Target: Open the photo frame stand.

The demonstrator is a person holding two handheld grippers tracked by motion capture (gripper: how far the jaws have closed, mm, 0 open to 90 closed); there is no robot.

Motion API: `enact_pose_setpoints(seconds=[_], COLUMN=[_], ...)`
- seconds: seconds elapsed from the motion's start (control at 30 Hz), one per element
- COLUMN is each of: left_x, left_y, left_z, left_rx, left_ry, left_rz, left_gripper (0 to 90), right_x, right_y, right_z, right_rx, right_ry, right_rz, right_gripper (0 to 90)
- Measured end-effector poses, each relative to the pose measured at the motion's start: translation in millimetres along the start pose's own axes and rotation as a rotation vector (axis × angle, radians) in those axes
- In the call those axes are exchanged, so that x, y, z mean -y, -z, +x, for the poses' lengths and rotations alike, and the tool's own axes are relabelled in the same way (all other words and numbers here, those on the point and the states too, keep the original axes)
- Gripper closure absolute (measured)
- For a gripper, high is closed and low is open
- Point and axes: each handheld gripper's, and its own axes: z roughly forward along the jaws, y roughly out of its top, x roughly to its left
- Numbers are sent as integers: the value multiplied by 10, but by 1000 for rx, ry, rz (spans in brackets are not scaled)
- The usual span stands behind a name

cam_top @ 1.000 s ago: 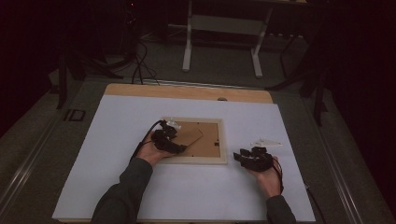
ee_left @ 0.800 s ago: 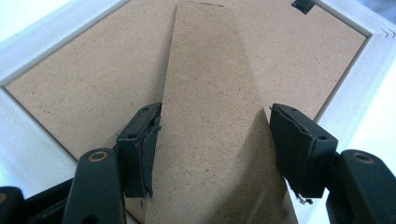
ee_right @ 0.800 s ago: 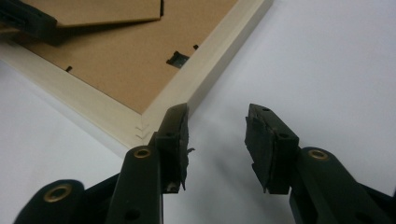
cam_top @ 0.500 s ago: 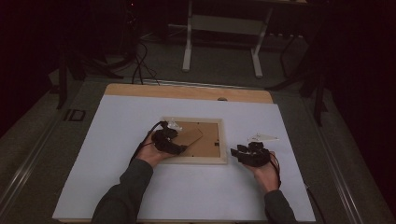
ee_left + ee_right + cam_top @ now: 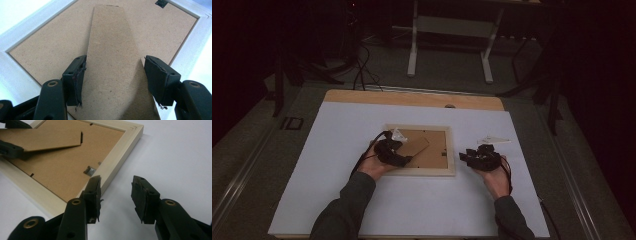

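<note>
Two grippers are working at a picture frame (image 5: 419,150) that is lying back-up near the middle of the white-covered desk (image 5: 337,200), slightly toward its far edge. Seen from the high view, the left gripper (image 5: 404,159) is sitting over the frame's near left part, while the right gripper (image 5: 472,157) is hovering just beside the frame's right rail, over bare desk.

Looking along the left gripper's jaws, its view is showing what the high view cannot: the cardboard stand (image 5: 115,65) of the frame's backing is lying between the two pads, the left pad touching its edge and the right pad standing just clear, so the jaws are fairly wide and not clamping it.

Looking along the right gripper's jaws, its view is showing them apart with nothing between them, the left jaw just in front of the frame's pale wooden rail, near a small metal clip (image 5: 90,170) on the brown backing.
</note>
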Motion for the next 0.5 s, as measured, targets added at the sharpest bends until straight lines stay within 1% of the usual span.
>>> enact_pose_setpoints(seconds=[0.17,0.27,0.5], left_x=[-10,-16,-18], left_y=[28,46,70], left_z=[-38,-63,-95], left_rx=[-21,-35,-51], left_ry=[-25,-40,-58], left_rz=[-9,-16,-27], left_gripper=[379,379,379], right_x=[-50,-90,-196], right_y=[-24,-46,-86], right_z=[-17,-22,-41], right_rx=[-2,1,3], right_ry=[-7,-2,-5], right_rz=[4,9,9], right_gripper=[584,583,578])
